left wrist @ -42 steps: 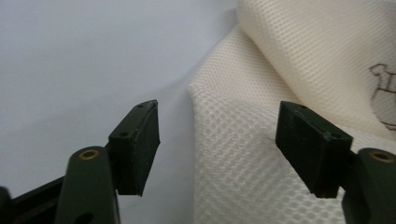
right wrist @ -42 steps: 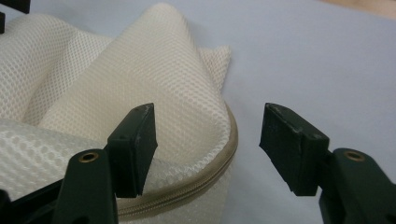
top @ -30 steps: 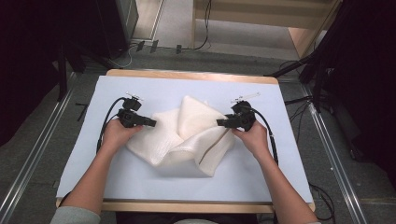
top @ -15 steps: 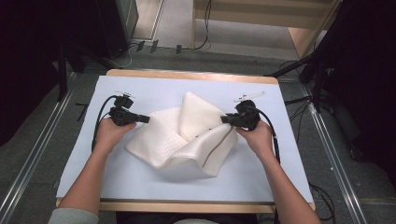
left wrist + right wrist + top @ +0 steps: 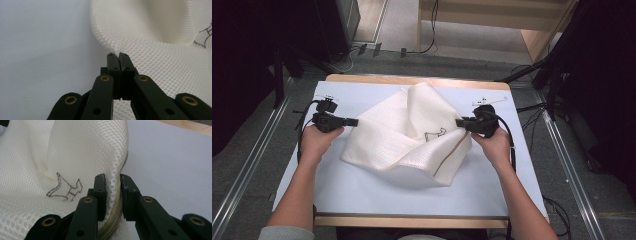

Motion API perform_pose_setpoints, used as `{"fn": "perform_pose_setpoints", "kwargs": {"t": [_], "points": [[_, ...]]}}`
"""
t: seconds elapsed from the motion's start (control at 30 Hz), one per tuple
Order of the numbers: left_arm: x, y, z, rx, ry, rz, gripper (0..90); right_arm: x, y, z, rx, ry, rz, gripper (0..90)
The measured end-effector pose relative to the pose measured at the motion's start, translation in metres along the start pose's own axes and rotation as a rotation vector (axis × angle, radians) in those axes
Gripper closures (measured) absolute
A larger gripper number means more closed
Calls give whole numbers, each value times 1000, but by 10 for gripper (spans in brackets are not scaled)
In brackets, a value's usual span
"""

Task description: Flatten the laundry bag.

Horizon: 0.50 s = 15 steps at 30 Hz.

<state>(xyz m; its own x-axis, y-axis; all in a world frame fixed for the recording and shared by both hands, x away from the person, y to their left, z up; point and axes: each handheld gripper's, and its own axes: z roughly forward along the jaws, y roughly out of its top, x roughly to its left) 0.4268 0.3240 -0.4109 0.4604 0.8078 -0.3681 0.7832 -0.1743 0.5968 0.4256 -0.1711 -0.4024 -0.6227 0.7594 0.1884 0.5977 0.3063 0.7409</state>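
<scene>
The step in hand seems to be spreading the white mesh bag [image 5: 409, 135], lying crumpled in the middle of the worktop [image 5: 362, 195]: the left gripper [image 5: 353, 121] and right gripper [image 5: 459, 123] each have jaws pinched on an opposite edge, so next they should pull apart evenly.

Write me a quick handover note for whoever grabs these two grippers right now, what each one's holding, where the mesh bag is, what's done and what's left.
Left gripper: shut on the left edge of the white mesh bag, pinching a thin fold of mesh.
Right gripper: shut on the bag's right edge, clamped over the tan zipper.
Bag: mid-table on the white table cover, held between the grippers, rumpled, with a flap folded up at the back and a small embroidered animal figure facing up.
Done: both edges gripped.
Left: likely pull it taut, flatten the raised flap, then lay it flat or fold it.
</scene>
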Motion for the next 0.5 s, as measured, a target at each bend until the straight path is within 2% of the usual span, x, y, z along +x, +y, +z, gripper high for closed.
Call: {"fn": "perform_pose_setpoints", "kwargs": {"t": [0.13,0.27,0.33,0.37,0.4,0.43,0.47,0.5], "points": [[8,-3,-7,-15,12,-28,900,-3,-1,0,4,-16,2,780],[13,-5,-6,-12,31,-35,900,-3,-3,4,19,-15,5,762],[16,-6,-7,-4,44,-36,900,-1,-4,6,24,-13,9,708],[16,-6,-7,-4,44,-36,900,-1,-4,6,24,-13,9,708],[18,-7,-9,-4,54,-41,900,0,-3,7,15,-5,8,620],[19,-7,-11,-1,75,-35,900,0,-3,8,16,2,10,577],[19,-8,-14,1,91,-25,900,1,-2,7,12,6,6,535],[19,-8,-14,1,91,-25,900,1,-2,7,12,6,6,535]]}}
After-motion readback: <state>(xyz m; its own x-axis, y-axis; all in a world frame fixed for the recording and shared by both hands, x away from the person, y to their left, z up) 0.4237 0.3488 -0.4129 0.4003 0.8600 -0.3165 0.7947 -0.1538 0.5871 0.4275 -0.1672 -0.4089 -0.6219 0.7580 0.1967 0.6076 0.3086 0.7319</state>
